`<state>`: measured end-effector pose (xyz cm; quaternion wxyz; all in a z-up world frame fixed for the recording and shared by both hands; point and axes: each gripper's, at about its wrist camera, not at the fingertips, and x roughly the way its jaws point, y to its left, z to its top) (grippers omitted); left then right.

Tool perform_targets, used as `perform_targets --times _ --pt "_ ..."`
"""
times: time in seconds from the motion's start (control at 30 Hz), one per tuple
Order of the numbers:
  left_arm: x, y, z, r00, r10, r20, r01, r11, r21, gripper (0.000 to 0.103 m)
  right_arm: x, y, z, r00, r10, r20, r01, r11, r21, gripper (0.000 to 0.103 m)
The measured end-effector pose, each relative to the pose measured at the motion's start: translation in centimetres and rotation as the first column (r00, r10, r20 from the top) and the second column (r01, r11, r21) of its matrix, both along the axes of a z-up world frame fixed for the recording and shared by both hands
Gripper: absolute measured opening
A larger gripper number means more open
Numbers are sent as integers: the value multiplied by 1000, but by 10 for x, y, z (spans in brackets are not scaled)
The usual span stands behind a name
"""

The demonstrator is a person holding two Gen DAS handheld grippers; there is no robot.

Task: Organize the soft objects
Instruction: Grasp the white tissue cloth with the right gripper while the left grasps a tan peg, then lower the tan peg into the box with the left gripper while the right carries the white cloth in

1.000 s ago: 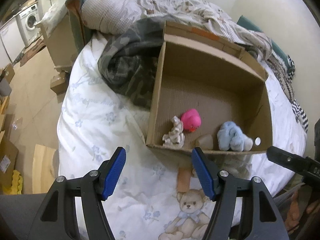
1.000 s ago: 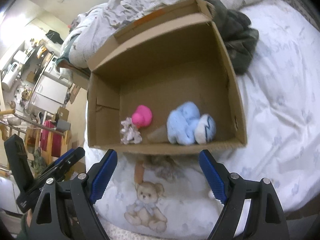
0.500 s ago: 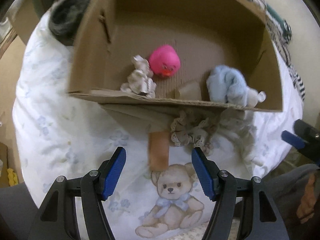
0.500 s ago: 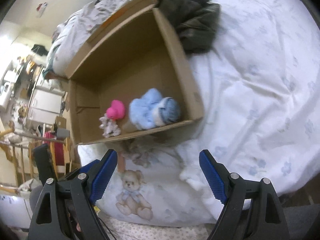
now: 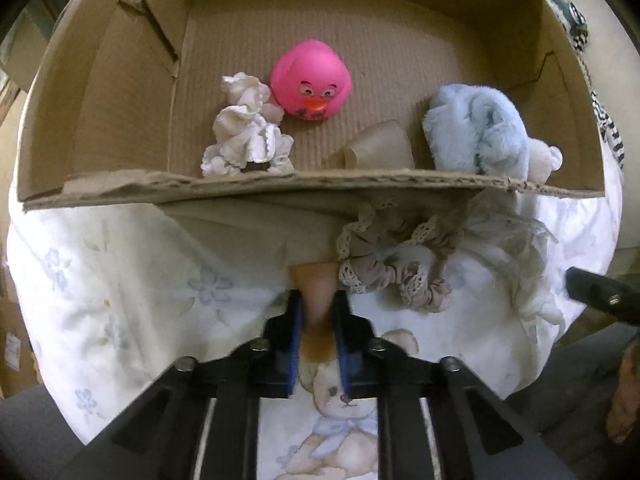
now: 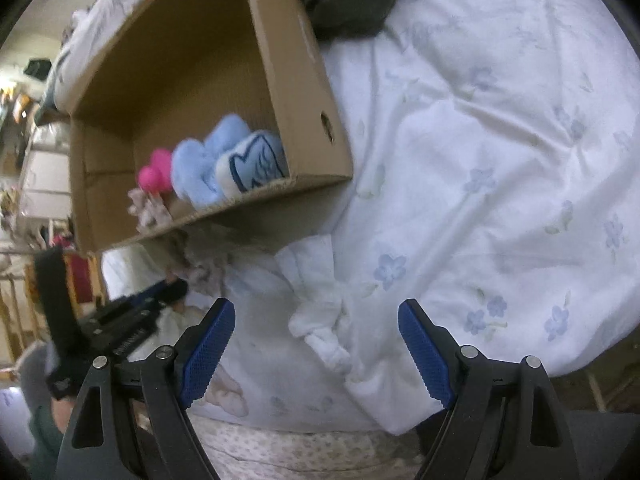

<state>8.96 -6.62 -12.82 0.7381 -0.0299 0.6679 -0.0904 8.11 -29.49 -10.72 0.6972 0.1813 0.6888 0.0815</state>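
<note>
Bed: we work over a white floral sheet (image 6: 500, 128), printed with a teddy bear at its near edge
Cardboard box (image 5: 100, 80): open-topped, lying on the sheet ahead of both grippers; inside we see a pink duck (image 5: 310, 80), a white frilly cloth (image 5: 246, 130) and a blue plush (image 5: 476, 128) along the near wall
Left gripper (image 5: 318, 332): clenched on a tan strip (image 5: 316, 292); the strip's long axis runs straight ahead from the jaws toward the box, its far end tucked under the box's near wall
Lace scrunchie (image 5: 394, 258): beige, lace-edged, just right of the strip, touching the box
Right gripper (image 6: 316, 356): jaws spread wide, empty; a white knotted cloth (image 6: 320, 320) lies between and just ahead of them, long axis roughly along the fingers; we judge this arm nearer to it
</note>
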Motion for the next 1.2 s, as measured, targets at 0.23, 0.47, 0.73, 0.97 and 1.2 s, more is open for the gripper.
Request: perform_targets --times 0.23,0.47,0.73,0.97,1.2 --pt "-4 25 16 999 38 29 -36 998 -45 6 3 22 -12 997 76 -13 -76 997 -34 88" --pt "-11 36 27 996 64 53 -62 997 -48 6 7 47 -30 988 145 -59 -150 985 -81 51" --pt "-18 66 41 991 116 71 -113 993 -47 6 4 57 -25 986 168 -15 -168 972 -166 32" --pt "-31 68 54 989 108 103 -104 994 -44 6 -14 50 3 987 144 69 -140 988 -60 32" --pt "-43 72 100 977 87 196 -74 995 -74 6 -29 44 36 976 139 167 -153 986 73 32"
